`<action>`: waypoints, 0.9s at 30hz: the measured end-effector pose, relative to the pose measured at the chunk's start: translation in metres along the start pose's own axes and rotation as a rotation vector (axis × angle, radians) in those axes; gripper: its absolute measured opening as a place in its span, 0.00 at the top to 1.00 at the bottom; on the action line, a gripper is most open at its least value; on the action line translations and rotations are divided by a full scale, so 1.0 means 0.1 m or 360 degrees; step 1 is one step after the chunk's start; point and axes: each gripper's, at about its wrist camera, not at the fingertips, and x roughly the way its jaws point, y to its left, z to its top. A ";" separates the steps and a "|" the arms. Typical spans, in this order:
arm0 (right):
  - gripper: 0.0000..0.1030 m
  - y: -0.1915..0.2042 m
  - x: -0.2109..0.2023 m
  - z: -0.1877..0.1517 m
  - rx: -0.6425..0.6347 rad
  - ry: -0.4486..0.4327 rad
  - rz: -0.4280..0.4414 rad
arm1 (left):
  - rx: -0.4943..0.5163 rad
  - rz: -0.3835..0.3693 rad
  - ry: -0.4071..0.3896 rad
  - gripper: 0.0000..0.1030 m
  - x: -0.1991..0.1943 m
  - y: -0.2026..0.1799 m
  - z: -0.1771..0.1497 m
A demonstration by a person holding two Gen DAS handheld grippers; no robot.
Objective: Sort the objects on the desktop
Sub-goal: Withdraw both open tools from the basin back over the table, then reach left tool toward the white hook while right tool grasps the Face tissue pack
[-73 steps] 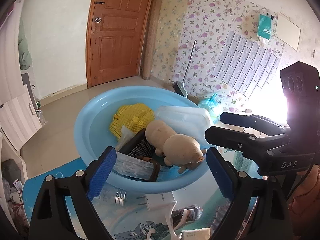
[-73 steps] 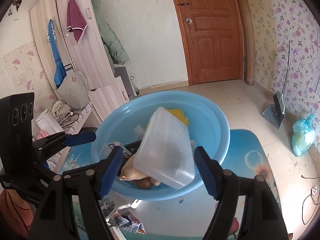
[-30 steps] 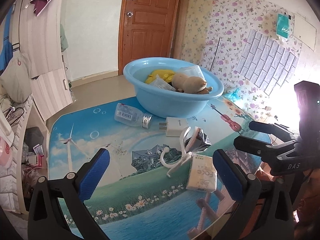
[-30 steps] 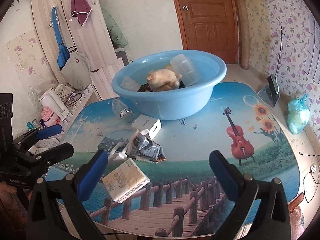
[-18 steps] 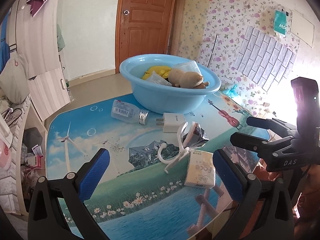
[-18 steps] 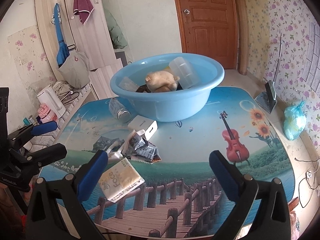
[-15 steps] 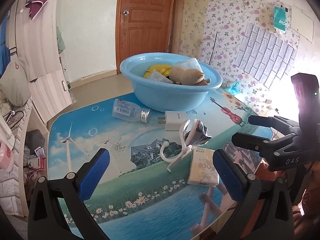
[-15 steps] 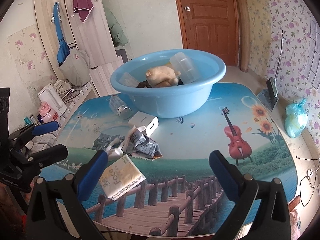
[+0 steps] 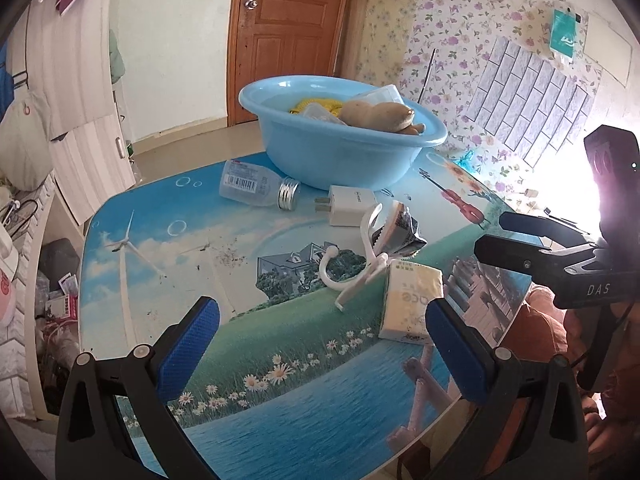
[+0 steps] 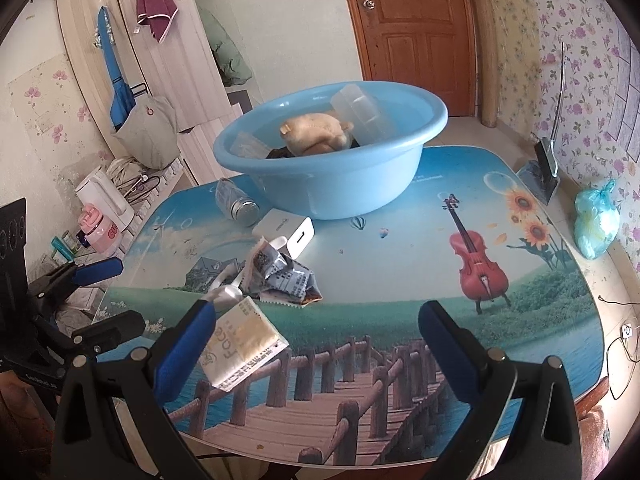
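Both drawn back from the blue basin (image 10: 328, 176), the left hand-held gripper (image 9: 320, 344) and right hand-held gripper (image 10: 316, 340) hover spread and empty above the tabletop (image 10: 400, 280), with the tissue pack (image 10: 240, 340) just ahead of their fingers.

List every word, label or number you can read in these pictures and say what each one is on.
"DAS": on the body of the right gripper, seen from the left wrist view.
"Face", as it seems to read: on the tissue pack.
Barcode label on the clear bottle: too small to read.
Mark on the white charger: blurred.
Print on the crumpled wrapper: unreadable.
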 end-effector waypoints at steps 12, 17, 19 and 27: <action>0.00 0.03 0.08 -0.09 -0.0013 0.0056 0.0013 | -0.0058 -0.0013 0.0086 0.00 0.11 0.08 -0.14; 0.00 0.02 0.09 -0.10 -0.0011 0.0064 0.0014 | -0.0052 -0.0023 0.0105 0.00 0.15 0.08 -0.16; 0.00 0.01 0.10 -0.11 -0.0010 0.0070 0.0016 | -0.0052 -0.0025 0.0106 0.00 0.16 0.08 -0.16; 0.00 0.02 0.12 -0.11 -0.0022 0.0079 0.0023 | -0.0076 -0.0026 0.0117 0.00 0.17 0.10 -0.18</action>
